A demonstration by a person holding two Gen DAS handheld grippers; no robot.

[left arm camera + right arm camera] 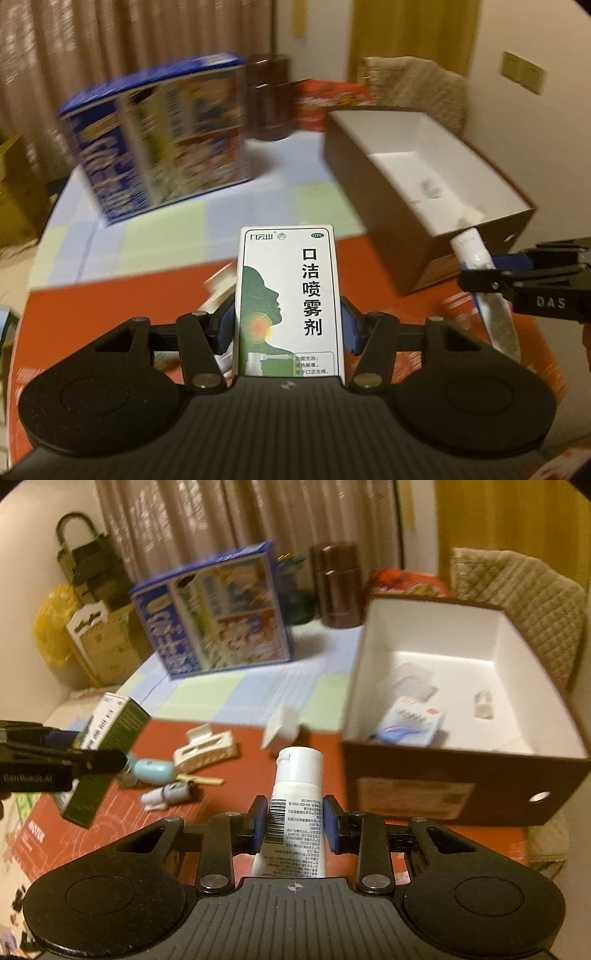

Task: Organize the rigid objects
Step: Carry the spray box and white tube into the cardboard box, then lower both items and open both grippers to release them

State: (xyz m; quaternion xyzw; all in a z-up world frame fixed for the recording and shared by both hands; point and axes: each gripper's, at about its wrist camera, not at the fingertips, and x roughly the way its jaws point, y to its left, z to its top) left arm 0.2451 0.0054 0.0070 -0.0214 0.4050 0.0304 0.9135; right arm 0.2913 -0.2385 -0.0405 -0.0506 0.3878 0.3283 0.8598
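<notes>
Curtained room, red mat on a checked tablecloth: both of my grippers carried items toward the brown storage box [461, 797].

My left gripper [288, 325] was clamped partway closed on the white spray carton [288, 295], held by its long sides so the printed face stayed up and the pads bore on flat panels. My right gripper [293, 825] was nearly closed on the white tube [295, 805], gripped at mid-body with the cap pointing forward, which I judged would suit dropping it cap-first into the box. That box stood open at the mat's right edge, already holding a small packet [410, 720]. A cream hair clip [205, 751] and a light-blue case [153, 770] lay loose on the mat, not yet sorted.
</notes>
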